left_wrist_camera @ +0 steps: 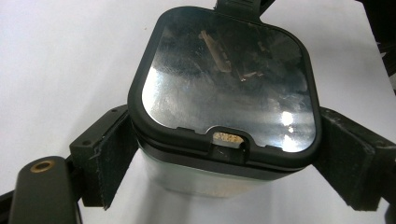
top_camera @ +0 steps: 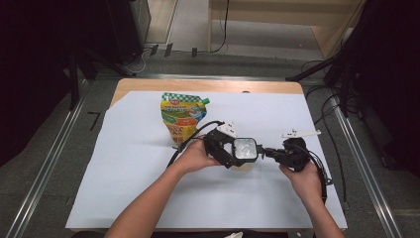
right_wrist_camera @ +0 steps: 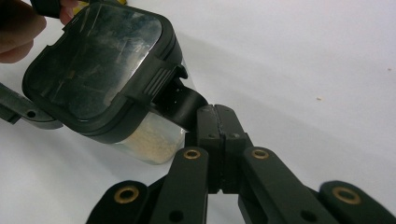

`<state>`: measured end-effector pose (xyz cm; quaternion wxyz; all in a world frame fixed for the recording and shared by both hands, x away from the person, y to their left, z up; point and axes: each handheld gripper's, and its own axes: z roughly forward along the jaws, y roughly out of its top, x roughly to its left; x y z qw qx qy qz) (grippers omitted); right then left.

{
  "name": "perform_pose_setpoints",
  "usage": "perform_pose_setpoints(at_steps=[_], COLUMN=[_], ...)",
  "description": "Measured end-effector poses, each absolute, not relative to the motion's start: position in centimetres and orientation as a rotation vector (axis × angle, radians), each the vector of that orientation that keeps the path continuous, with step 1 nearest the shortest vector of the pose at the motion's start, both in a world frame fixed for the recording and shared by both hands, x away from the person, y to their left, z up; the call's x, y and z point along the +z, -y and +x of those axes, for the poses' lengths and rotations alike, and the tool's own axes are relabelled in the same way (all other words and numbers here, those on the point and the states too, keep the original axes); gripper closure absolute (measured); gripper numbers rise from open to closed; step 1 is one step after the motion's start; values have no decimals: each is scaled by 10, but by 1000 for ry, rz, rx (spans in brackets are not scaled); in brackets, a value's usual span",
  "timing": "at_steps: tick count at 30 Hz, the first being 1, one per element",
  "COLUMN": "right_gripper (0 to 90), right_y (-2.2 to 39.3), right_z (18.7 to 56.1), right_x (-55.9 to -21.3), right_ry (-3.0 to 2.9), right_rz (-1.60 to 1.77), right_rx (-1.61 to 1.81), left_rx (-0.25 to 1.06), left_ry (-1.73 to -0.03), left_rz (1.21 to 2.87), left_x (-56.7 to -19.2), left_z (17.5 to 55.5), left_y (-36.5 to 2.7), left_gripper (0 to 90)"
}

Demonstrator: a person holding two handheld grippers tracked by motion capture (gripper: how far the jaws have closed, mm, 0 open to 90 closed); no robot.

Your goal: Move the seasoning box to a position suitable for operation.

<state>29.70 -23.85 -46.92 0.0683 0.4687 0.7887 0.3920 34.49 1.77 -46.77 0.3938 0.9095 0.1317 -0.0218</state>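
A clear square container (top_camera: 245, 148) with a black-rimmed see-through lid (left_wrist_camera: 229, 79) stands on the white sheet, with pale powder (right_wrist_camera: 149, 137) at its bottom. My left gripper (top_camera: 236, 156) is shut on the container, its pads (left_wrist_camera: 114, 154) pressed against two opposite walls just under the lid. My right gripper (right_wrist_camera: 217, 122) comes from the right, shut on the lid's black latch flap (right_wrist_camera: 183, 103), which sticks out from the ribbed clasp. In the high view the right gripper (top_camera: 266, 152) meets the container's right side.
A green and yellow stand-up pouch (top_camera: 182, 115) lies on the white sheet (top_camera: 148, 188) behind and left of the container. The sheet covers most of the wooden table (top_camera: 198, 85). Cables trail from both grippers. Metal rails run along both sides of the table.
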Motion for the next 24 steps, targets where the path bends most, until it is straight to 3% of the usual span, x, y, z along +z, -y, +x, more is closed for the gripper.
perform_pose_setpoints(at_steps=[24], right_gripper=[900], right_y=[238], right_z=[297], right_x=[-470], right_ry=[-2374], right_rz=[1412], right_rx=[1173], left_rx=[21], left_ry=[-295], left_rz=[2333], left_x=[-455], left_z=[340], left_y=[-16], left_gripper=[164])
